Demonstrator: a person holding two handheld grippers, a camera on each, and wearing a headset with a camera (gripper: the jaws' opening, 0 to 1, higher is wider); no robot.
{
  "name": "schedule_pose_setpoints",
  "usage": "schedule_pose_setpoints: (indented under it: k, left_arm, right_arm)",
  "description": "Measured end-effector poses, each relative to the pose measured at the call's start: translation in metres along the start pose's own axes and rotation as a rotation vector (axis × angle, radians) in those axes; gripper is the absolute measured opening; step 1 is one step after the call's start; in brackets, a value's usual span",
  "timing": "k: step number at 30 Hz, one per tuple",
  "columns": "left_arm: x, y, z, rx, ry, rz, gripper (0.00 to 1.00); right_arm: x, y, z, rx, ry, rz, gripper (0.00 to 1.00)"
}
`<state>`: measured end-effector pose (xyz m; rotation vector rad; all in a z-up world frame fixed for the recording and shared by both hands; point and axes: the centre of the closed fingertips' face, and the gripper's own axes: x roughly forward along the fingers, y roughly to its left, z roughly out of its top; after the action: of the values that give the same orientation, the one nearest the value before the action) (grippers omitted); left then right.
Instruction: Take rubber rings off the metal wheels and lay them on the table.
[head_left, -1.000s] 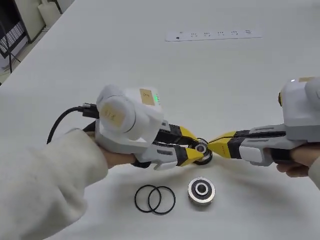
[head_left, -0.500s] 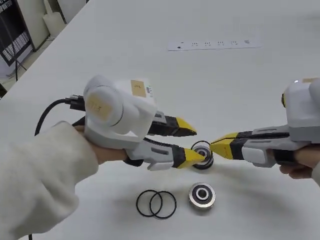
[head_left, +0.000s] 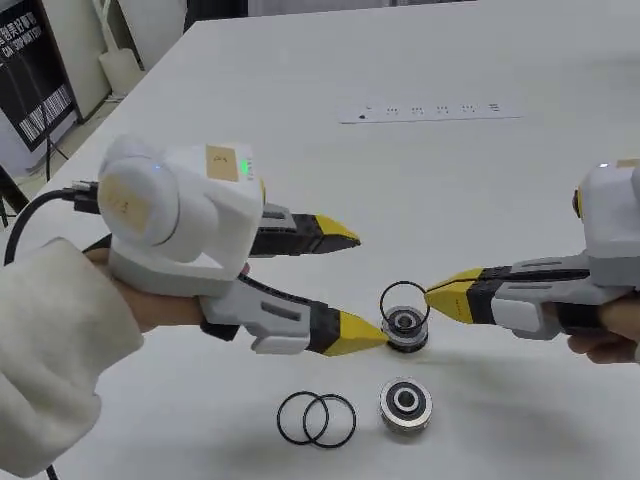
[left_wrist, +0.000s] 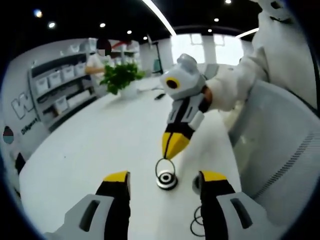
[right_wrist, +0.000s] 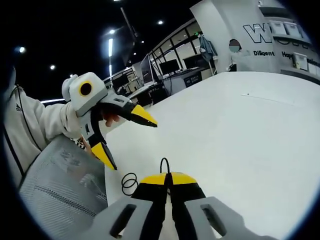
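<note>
Opened wider than before, my left gripper (head_left: 370, 290) frames the wheel (head_left: 405, 326), while my right gripper (head_left: 432, 293) clamps its raised rubber ring (head_left: 404, 284).

Matt white surface (head_left: 300, 90), smooth right across. The left hand-held gripper (head_left: 362, 290) is white plastic with a soft sheen, and its jaws are matt black with glossy yellow tips. The right hand-held gripper (head_left: 435, 293) has the same plastics and the same finish. At its yellow tips, a thin black rubber ring (head_left: 404, 284), dull, sits over a wheel (head_left: 405, 328) of bright polished metal. Toward the near edge, a second wheel (head_left: 405, 405) gleams silver around a dark hub, and two loose rings (head_left: 316, 398) lie matt black just beside it. Sleeve (head_left: 50, 350): cream cloth, fuzzy nap. Cable (head_left: 30, 215): smooth black.
</note>
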<state>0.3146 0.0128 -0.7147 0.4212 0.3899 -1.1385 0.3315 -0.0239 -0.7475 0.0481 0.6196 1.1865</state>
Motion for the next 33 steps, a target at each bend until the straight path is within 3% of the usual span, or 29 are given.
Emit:
schedule_pose_setpoints:
  k: [14, 33]
  left_arm:
    - [-0.053, 0.004, -0.009, -0.023, 0.018, 0.093, 0.71]
    - [-0.102, -0.011, -0.045, -0.141, 0.022, 0.201, 0.81]
  right_arm:
    - [-0.003, 0.015, 0.009, -0.021, -0.018, 0.021, 0.00]
    - [0.003, 0.039, 0.011, -0.053, 0.008, 0.068, 0.00]
